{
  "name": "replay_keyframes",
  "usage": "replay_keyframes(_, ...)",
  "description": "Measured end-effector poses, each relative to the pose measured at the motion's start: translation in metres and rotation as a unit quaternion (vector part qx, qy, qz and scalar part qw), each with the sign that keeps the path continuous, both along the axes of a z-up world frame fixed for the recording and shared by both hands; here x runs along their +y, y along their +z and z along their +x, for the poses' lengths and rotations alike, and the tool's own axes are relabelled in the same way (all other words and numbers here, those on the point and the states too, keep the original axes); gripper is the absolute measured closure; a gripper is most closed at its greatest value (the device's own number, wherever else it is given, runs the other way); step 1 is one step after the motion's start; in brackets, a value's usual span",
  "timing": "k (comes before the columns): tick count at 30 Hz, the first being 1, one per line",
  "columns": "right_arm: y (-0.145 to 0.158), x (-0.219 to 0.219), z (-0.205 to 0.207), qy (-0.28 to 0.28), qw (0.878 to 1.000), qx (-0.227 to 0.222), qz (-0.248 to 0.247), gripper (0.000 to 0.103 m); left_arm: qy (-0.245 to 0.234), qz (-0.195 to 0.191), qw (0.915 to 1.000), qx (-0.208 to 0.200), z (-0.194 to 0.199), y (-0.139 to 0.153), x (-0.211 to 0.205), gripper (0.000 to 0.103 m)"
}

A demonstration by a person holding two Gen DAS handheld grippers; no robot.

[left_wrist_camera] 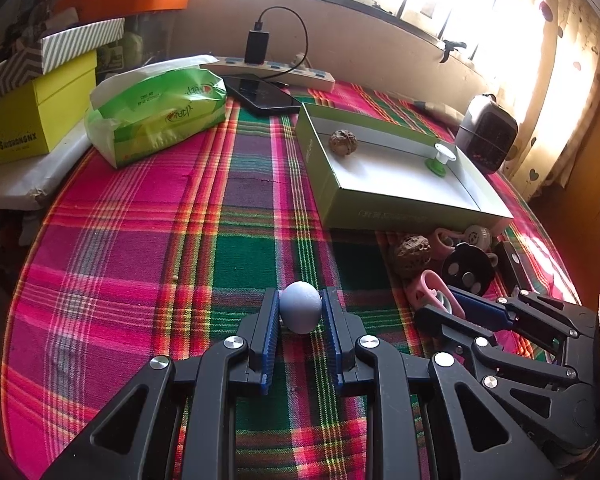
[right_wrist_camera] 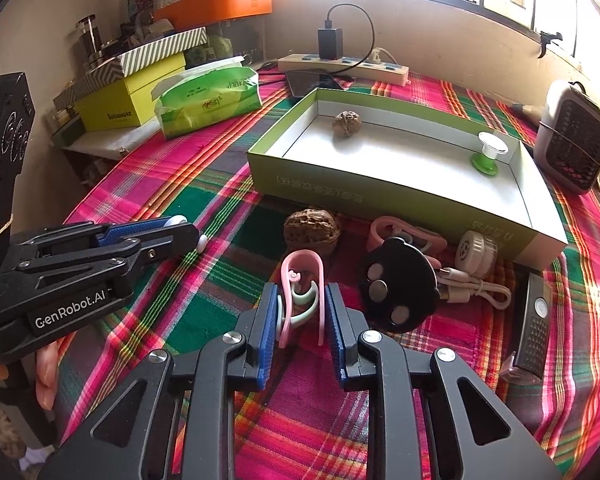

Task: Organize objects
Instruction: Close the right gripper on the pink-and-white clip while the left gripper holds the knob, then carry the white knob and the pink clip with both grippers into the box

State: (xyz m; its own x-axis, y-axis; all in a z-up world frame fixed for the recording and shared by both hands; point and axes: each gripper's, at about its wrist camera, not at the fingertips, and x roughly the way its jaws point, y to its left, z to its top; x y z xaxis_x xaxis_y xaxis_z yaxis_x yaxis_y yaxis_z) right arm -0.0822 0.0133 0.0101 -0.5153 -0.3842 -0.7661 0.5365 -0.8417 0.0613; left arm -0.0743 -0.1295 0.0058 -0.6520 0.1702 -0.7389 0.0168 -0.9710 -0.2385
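Grey ball [left_wrist_camera: 301, 307], smooth and light-looking, pinched across its middle by left gripper [left_wrist_camera: 300, 312] over near cloth. Right gripper [right_wrist_camera: 302, 312] closed around springy pink clip [right_wrist_camera: 302, 280], near box [right_wrist_camera: 380, 196].

Left gripper [left_wrist_camera: 300, 312] low over the cloth, blue pads pinching a grey ball [left_wrist_camera: 301, 306], right gripper [right_wrist_camera: 302, 312] just to its right, jaws closed on a pink clip [right_wrist_camera: 305, 280], person's fingers [right_wrist_camera: 46, 372] under left handle
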Motion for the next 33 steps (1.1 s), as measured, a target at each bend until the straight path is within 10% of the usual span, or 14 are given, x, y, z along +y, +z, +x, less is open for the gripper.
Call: replay_keyframes(33, 0.054, 0.034, -0.031, -0.032, 0.998, 0.038, -0.035, 0.078, -0.043, -0.011, 0.9979, 0.047, -0.031, 0.054, 0.037, 0.083)
